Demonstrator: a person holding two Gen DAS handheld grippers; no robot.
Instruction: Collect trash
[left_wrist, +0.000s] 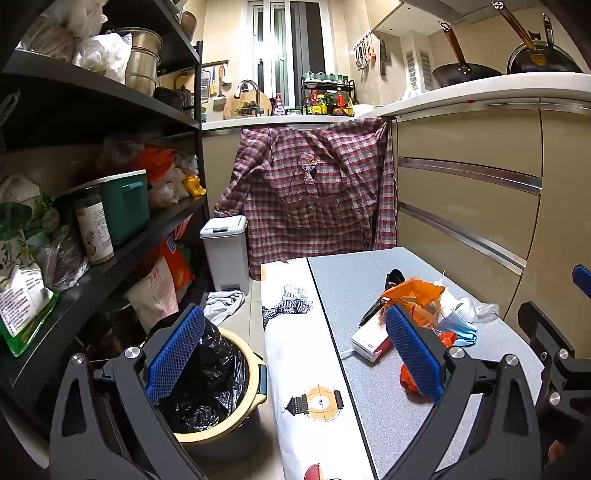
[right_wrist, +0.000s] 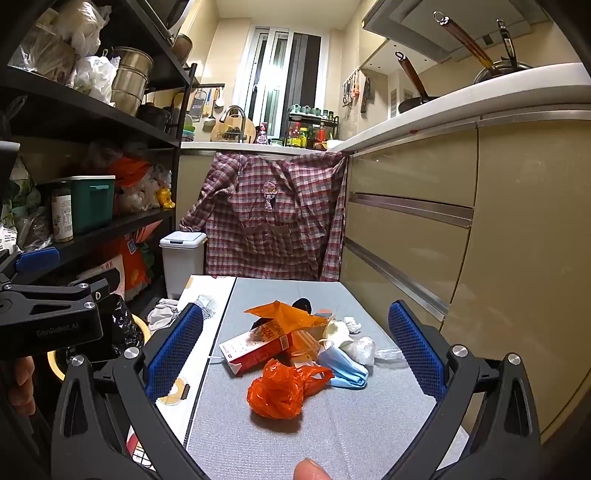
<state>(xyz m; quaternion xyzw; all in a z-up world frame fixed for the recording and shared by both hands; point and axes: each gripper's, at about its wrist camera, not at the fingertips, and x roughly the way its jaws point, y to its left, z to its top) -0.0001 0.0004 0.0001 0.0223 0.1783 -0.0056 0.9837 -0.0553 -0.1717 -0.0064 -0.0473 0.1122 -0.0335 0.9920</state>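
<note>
Both tongs we saw wide and empty: right gripper (right_wrist: 295, 358) nearest, over the grey table (right_wrist: 332, 435). Crumpled orange bag (right_wrist: 280, 391) lay near; red carton (right_wrist: 255, 349) and blue mask (right_wrist: 345, 365) beyond. Left gripper (left_wrist: 295, 354) above the black-lined bin (left_wrist: 210, 384), left of the table.

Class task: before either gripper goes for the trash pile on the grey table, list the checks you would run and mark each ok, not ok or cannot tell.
1. right gripper open, nothing between its pads: ok.
2. left gripper open and empty: ok.
3. crumpled orange bag nearest the right gripper, nothing lying on top of it: ok.
4. lined bin open, black liner in place, beside the table: ok.
5. Room left inside the bin: cannot tell.
6. blue face mask free of the red and white carton: cannot tell.
</note>
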